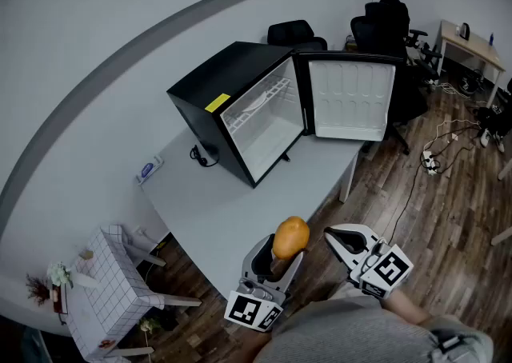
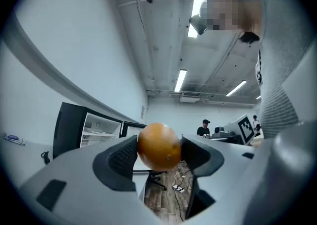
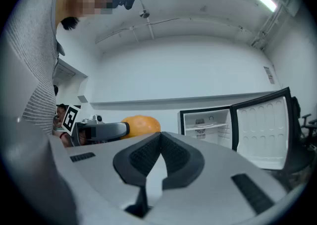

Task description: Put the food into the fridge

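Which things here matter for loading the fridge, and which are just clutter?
Job: orange, clamped in the left hand-held gripper; open fridge; table it stands on.
Lying about: office chairs; power strip on the floor; gridded stand.

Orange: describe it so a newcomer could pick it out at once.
Start at the white table carrying the black mini fridge with its door swung open. By the table's near corner, the left hand-held gripper is shut on the orange. It is the only round, bright orange-coloured thing in sight.
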Demonstrator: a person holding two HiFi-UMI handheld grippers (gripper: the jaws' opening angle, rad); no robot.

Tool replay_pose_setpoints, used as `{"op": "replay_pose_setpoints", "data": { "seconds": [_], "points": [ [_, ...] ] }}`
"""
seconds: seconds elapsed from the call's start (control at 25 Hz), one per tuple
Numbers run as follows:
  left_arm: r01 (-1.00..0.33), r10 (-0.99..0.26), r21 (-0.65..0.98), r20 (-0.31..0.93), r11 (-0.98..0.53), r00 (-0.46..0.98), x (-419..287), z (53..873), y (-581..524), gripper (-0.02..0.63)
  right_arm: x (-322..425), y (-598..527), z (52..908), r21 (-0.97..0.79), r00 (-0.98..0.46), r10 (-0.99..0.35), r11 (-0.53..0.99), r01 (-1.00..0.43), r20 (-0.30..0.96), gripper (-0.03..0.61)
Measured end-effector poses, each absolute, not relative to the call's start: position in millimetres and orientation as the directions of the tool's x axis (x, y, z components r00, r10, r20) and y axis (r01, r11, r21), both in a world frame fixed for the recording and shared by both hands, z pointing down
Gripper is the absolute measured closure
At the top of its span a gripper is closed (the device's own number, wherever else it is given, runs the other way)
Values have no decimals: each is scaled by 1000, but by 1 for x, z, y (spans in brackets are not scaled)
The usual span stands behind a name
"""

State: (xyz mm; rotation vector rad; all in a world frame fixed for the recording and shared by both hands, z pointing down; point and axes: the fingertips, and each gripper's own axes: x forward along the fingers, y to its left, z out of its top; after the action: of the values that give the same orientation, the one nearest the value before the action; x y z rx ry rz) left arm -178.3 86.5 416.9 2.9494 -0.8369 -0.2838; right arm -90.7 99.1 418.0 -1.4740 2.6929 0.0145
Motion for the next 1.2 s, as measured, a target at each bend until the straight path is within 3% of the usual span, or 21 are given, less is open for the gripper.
{"op": "replay_pose_setpoints", "data": {
  "seconds": [1.2],
  "points": [
    [-517,-535,142,-158,-844,830,-182,421,89,324,-101,103,432,-52,-595,-803,596,-801,-38,568]
  ]
}}
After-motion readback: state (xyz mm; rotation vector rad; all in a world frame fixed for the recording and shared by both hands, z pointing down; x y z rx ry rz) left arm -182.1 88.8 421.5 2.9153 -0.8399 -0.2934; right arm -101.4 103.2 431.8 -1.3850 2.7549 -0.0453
